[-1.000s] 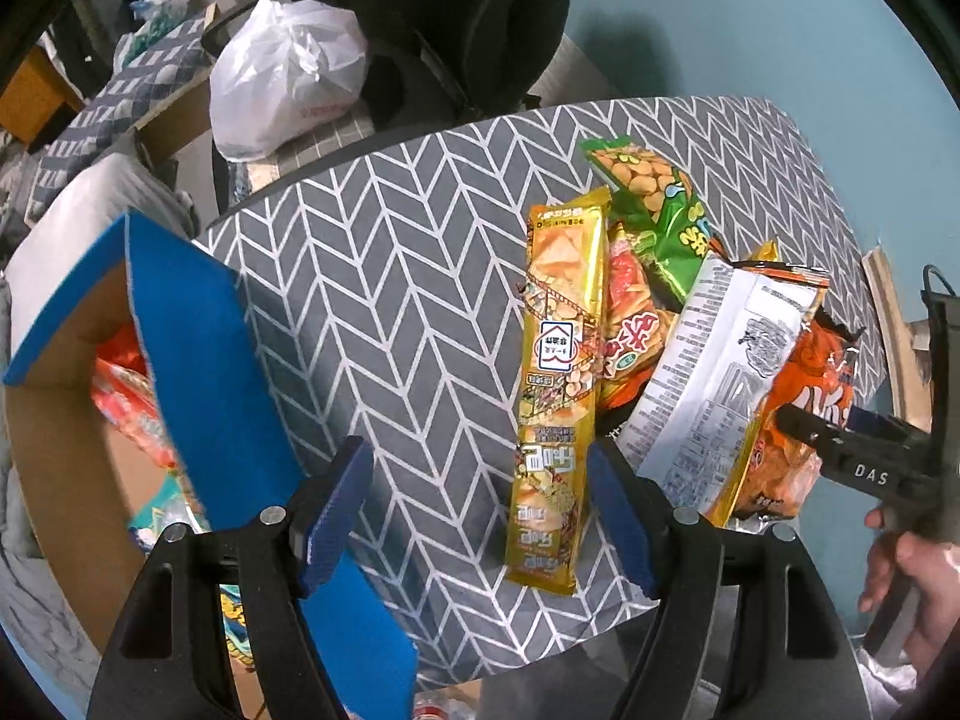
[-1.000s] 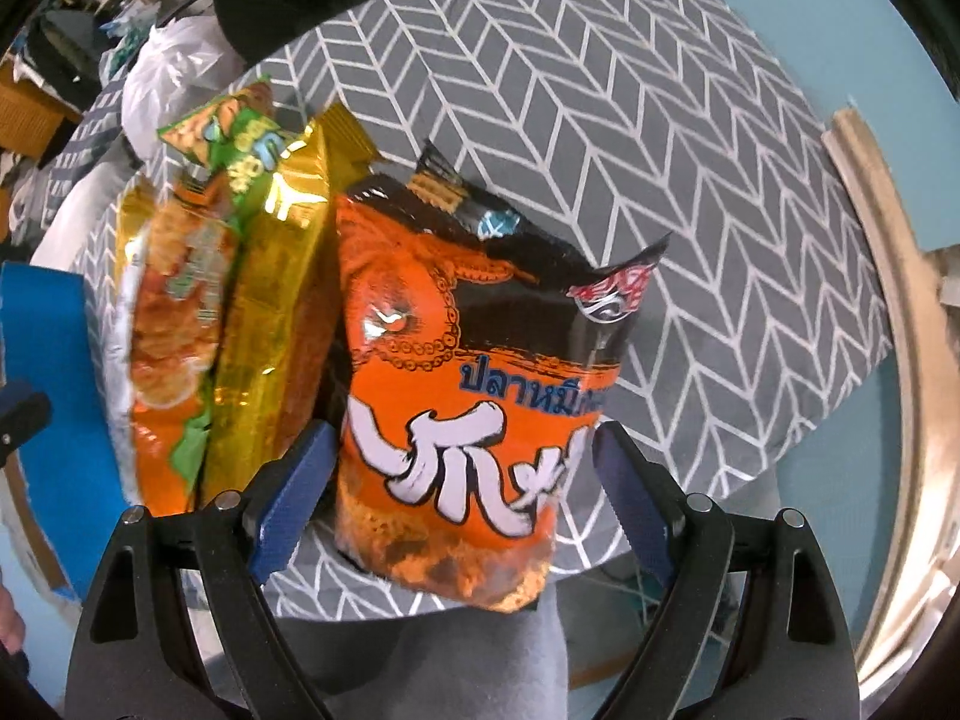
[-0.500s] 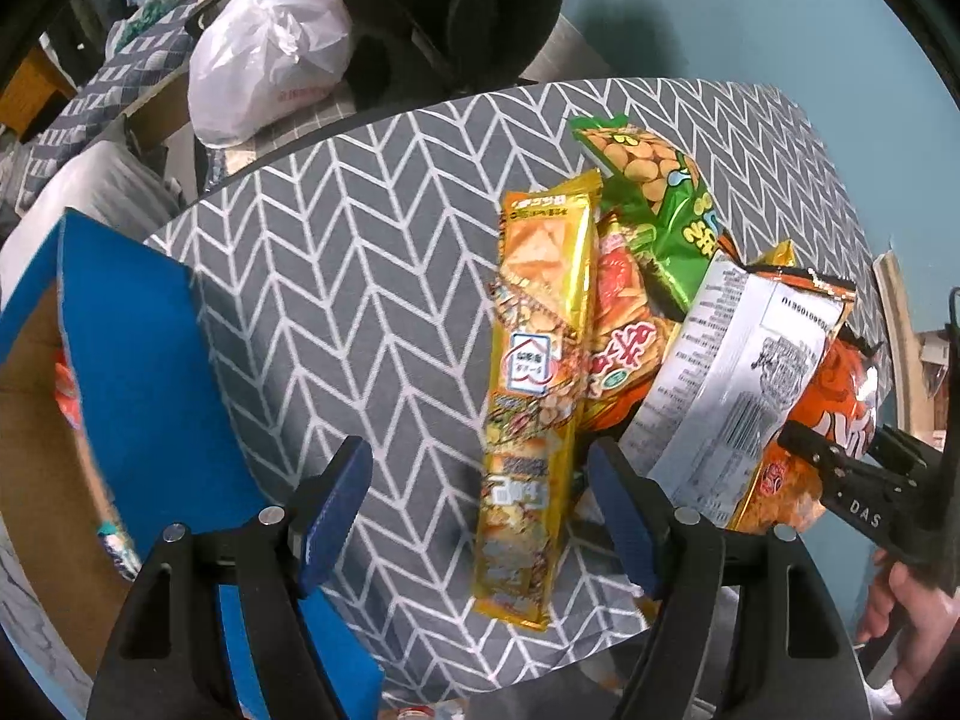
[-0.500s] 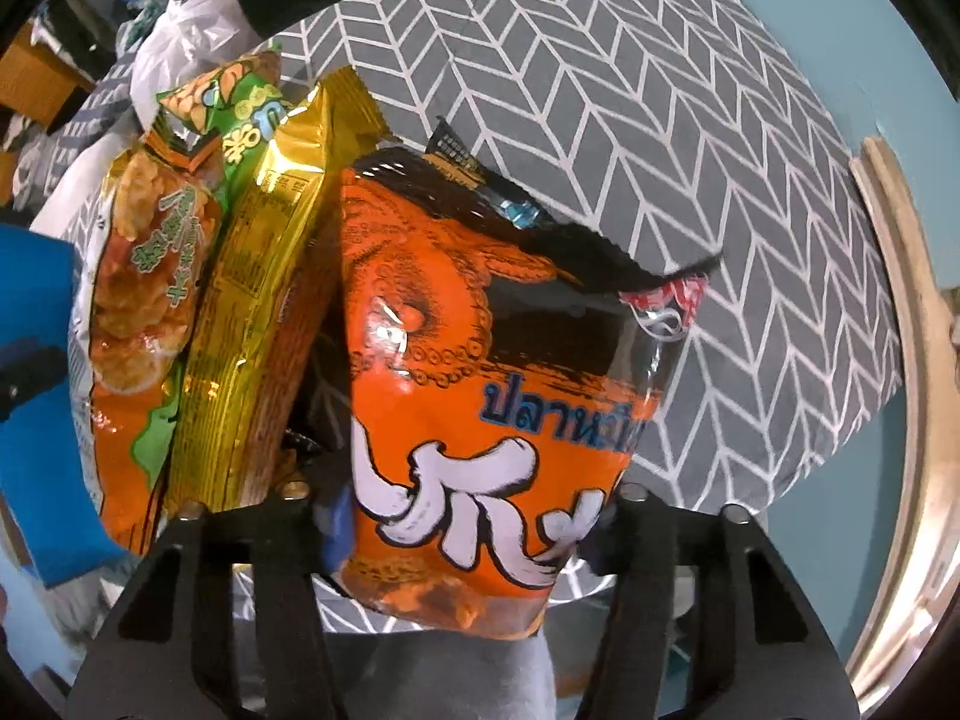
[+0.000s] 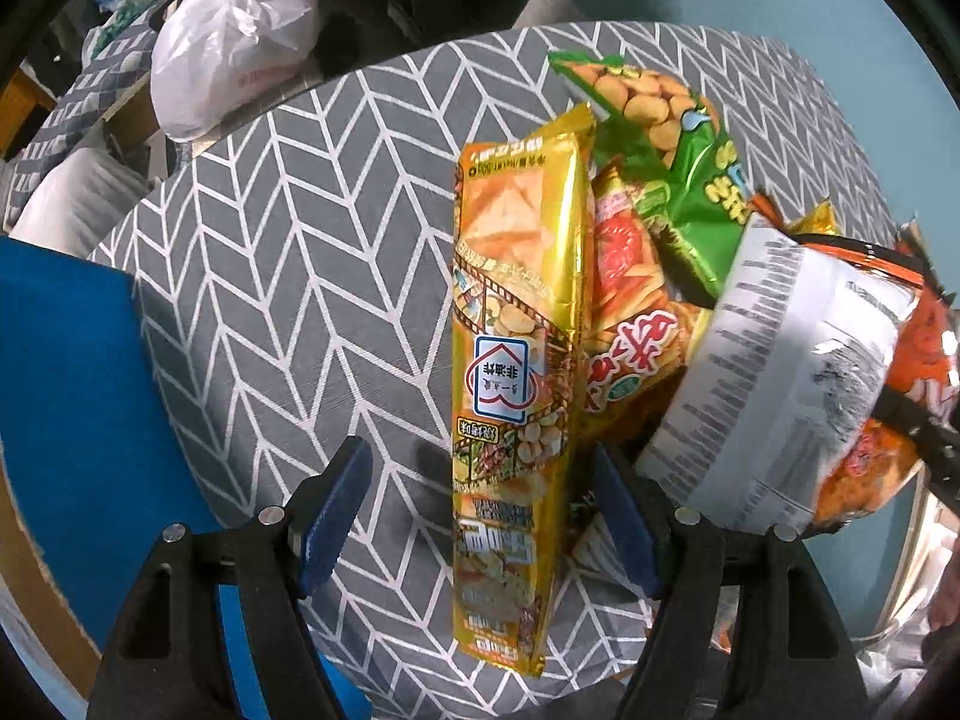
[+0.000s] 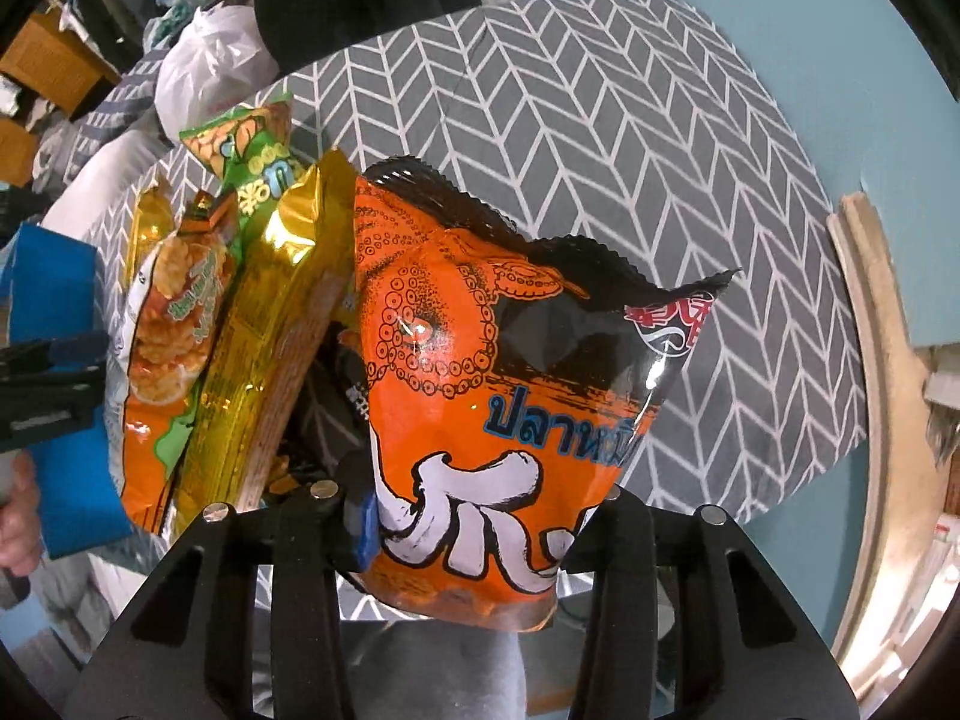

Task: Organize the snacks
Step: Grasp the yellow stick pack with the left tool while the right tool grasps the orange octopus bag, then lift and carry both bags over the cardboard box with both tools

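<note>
Glossy orange plastic film on the squid snack bag (image 6: 510, 396), crimped along the top seal, glints across the face. Shiny metallic gold foil on the long cracker pack (image 5: 516, 360) and on the gold pouch (image 6: 270, 324) beside the squid bag. Slick green film on the peanut bag (image 5: 678, 162) toward the far edge. Matt woven cloth, grey with white chevrons, over the table (image 5: 288, 276). Matt black plastic, blue rubbery pads (image 5: 333, 516). Thin crinkled white plastic: carrier bag (image 5: 234, 42).
</note>
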Demonstrator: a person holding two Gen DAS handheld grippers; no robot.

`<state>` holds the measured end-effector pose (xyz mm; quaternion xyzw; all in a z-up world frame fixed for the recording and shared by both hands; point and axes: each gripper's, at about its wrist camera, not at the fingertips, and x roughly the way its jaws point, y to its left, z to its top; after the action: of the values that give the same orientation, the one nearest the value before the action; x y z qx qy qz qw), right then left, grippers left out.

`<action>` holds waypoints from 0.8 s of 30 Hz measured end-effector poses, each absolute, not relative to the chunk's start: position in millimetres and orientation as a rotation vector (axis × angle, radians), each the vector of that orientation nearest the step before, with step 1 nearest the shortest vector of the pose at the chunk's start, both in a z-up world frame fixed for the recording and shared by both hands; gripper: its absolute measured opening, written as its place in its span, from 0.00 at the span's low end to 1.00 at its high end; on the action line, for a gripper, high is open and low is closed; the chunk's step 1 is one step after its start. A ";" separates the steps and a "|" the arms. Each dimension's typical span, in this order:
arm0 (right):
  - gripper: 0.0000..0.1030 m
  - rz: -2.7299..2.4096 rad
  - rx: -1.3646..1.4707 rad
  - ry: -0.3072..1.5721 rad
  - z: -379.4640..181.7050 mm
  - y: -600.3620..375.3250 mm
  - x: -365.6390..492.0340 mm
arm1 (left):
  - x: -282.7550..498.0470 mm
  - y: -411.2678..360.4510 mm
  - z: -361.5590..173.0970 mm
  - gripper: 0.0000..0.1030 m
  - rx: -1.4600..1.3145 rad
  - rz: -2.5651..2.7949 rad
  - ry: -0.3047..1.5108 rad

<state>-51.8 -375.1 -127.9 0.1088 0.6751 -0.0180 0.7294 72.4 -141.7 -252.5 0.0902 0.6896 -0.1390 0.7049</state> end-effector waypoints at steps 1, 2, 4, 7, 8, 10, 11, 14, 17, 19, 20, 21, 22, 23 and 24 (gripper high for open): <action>0.39 -0.034 0.232 1.485 -125.9 -377.1 -50.9 | 72.6 -140.7 -252.7 0.70 0.188 -0.312 1.525; 0.39 -0.029 0.226 1.483 -123.5 -379.4 -49.1 | 72.7 -139.2 -252.1 0.63 0.179 -0.314 1.516; 0.39 -0.019 0.210 1.480 -118.3 -384.2 -46.8 | 71.8 -138.8 -251.4 0.51 0.158 -0.343 1.509; 0.39 0.004 0.186 1.474 -110.1 -389.3 -43.0 | 68.6 -142.8 -250.9 0.34 0.199 -0.345 1.501; 0.39 0.011 0.177 1.472 -106.5 -387.1 -42.5 | 67.4 -144.7 -250.8 0.32 0.228 -0.338 1.489; 0.39 0.027 0.157 1.471 -101.5 -380.1 -38.4 | 65.3 -146.3 -248.6 0.32 0.241 -0.338 1.474; 0.39 0.036 0.149 1.469 -98.4 -381.2 -36.6 | 65.9 -147.1 -247.4 0.31 0.239 -0.337 1.475; 0.39 0.057 0.129 1.464 -92.9 -375.2 -28.2 | 64.1 -143.3 -240.8 0.31 0.235 -0.330 1.468; 0.39 0.073 0.099 1.459 -83.6 -367.3 -22.3 | 62.5 -133.0 -228.4 0.31 0.245 -0.309 1.448; 0.39 0.089 0.082 1.456 -77.5 -366.4 -20.5 | 60.5 -128.3 -219.0 0.31 0.244 -0.298 1.433; 0.39 0.096 0.073 1.456 -75.4 -366.8 -20.6 | 57.9 -126.7 -213.3 0.31 0.243 -0.294 1.425; 0.39 0.106 0.059 1.453 -70.7 -365.6 -20.5 | 56.8 -124.5 -208.9 0.31 0.244 -0.291 1.417; 0.39 0.113 0.051 1.452 -68.2 -365.4 -19.2 | 54.9 -122.7 -202.5 0.31 0.247 -0.286 1.407; 0.39 0.113 0.040 1.452 -66.2 -364.0 -17.7 | 52.9 -121.3 -196.2 0.31 0.253 -0.280 1.397; 0.39 0.121 0.029 1.451 -62.3 -362.0 -15.8 | 51.7 -120.7 -190.8 0.31 0.260 -0.276 1.388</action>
<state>-15.8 -362.0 -62.3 0.0131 0.6631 0.0553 0.7464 51.7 -120.7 -190.8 0.1189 0.6355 -0.1265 0.7523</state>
